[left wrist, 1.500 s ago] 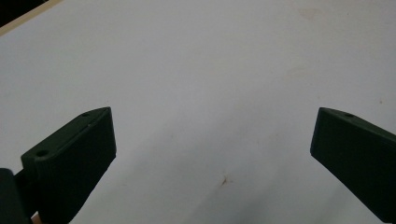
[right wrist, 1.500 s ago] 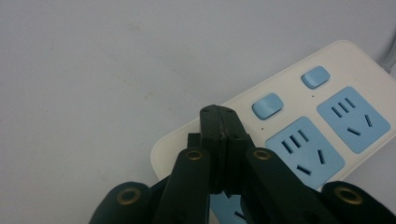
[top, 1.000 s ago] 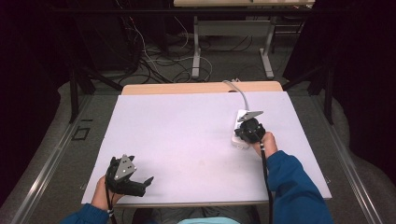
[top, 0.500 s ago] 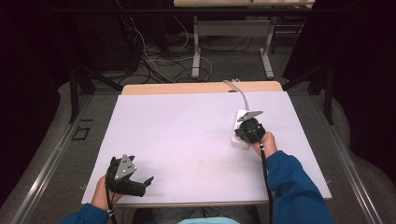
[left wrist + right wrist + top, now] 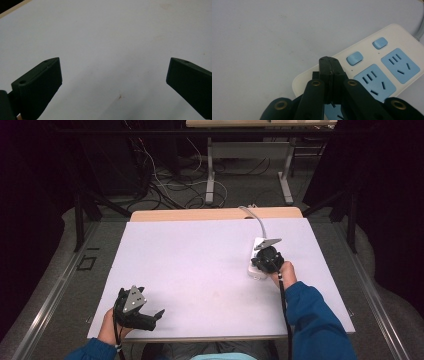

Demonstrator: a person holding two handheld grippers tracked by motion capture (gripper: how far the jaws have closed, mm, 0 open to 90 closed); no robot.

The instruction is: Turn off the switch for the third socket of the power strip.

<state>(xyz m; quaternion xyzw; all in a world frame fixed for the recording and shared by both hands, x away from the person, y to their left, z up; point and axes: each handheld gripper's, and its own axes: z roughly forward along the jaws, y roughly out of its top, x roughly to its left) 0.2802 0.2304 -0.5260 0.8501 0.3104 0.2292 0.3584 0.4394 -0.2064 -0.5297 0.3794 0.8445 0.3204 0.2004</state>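
High view: left gripper [image 5: 150, 317] sits at the table's [image 5: 200, 265] near left corner, right gripper [image 5: 264, 262] over the power strip [image 5: 256, 271] far right. Left gripper view: jaws spread wide over bare table. Right gripper view: jaws pressed together above the strip's near end, beside blue switches [image 5: 354, 58].

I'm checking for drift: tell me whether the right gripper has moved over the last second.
No. In the high view the right gripper sits over the same end of the white power strip, equally far from the table's far wooden edge.
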